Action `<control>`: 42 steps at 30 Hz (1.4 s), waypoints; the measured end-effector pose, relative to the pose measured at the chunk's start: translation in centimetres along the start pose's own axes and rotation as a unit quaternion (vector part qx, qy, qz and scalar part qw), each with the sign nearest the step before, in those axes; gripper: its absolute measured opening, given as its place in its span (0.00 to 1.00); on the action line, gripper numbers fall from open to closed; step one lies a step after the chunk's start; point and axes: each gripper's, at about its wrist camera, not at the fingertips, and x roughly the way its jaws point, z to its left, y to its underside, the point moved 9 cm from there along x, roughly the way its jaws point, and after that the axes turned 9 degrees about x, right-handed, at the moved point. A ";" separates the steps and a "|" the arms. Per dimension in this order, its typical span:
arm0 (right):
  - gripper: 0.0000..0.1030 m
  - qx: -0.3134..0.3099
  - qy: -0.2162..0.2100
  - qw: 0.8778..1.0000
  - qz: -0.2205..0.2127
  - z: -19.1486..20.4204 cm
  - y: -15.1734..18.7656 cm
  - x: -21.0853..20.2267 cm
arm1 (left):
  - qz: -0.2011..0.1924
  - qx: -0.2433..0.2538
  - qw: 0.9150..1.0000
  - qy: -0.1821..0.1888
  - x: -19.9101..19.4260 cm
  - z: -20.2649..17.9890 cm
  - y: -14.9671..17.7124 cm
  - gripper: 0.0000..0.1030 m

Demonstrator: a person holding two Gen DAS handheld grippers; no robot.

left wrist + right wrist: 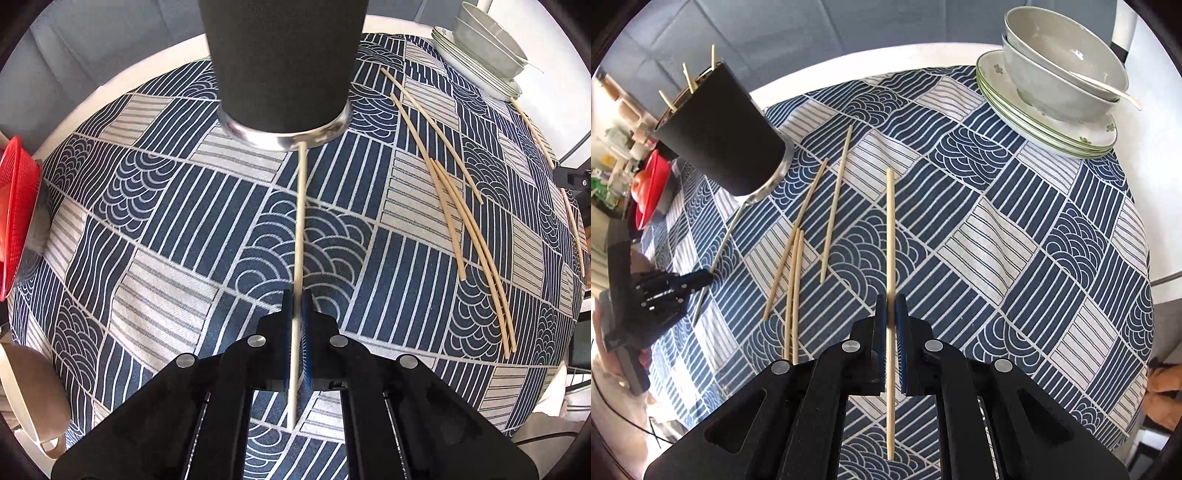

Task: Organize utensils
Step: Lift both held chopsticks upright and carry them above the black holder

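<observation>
Left hand-held gripper (296, 306) clamped on a chopstick (300, 229), tip at black cup (282, 62) base, frame top. Right hand-held gripper (891, 310) clamped on another chopstick (891, 236), centre frame; loose chopsticks (798, 258) left, bowls (1060, 70) upper right near counter (1152, 155) edge.

There are no words, numbers, labels or brand names to read in either view
</observation>
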 end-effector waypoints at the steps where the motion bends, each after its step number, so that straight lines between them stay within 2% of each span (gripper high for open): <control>1: 0.05 -0.003 0.001 1.000 -0.005 0.5 -0.1 -0.2 | -0.003 -0.007 1.000 0.003 -0.3 0.4 0.5 0.05; 9: 0.05 -0.017 -0.008 0.999 -0.040 4.2 -1.1 -1.2 | -0.038 -0.037 0.999 -0.007 -3.5 4.6 3.1 0.05; 15: 0.05 -0.035 -0.016 0.997 -0.068 7.1 -2.5 -3.3 | -0.067 -0.059 0.996 -0.023 -6.1 7.2 3.0 0.05; 20: 0.05 -0.053 -0.021 0.993 -0.099 9.5 -4.4 -5.5 | -0.099 -0.082 0.992 -0.018 -8.5 8.7 2.3 0.05; 26: 0.05 -0.073 -0.025 0.991 -0.111 11.5 -6.5 -6.9 | -0.145 -0.138 0.980 -0.002 -11.3 10.0 0.8 0.05; 30: 0.05 -0.086 -0.038 0.989 -0.115 12.7 -8.0 -7.5 | -0.181 -0.176 0.967 0.021 -13.7 10.3 -0.2 0.05; 36: 0.05 -0.112 -0.056 0.984 -0.124 14.7 -10.4 -8.5 | -0.210 -0.193 0.958 -0.002 -16.7 10.5 -2.2 0.05; 42: 0.05 -0.150 -0.101 0.973 -0.144 17.5 -13.3 -10.4 | -0.232 -0.199 0.952 -0.022 -18.7 9.8 -5.3 0.05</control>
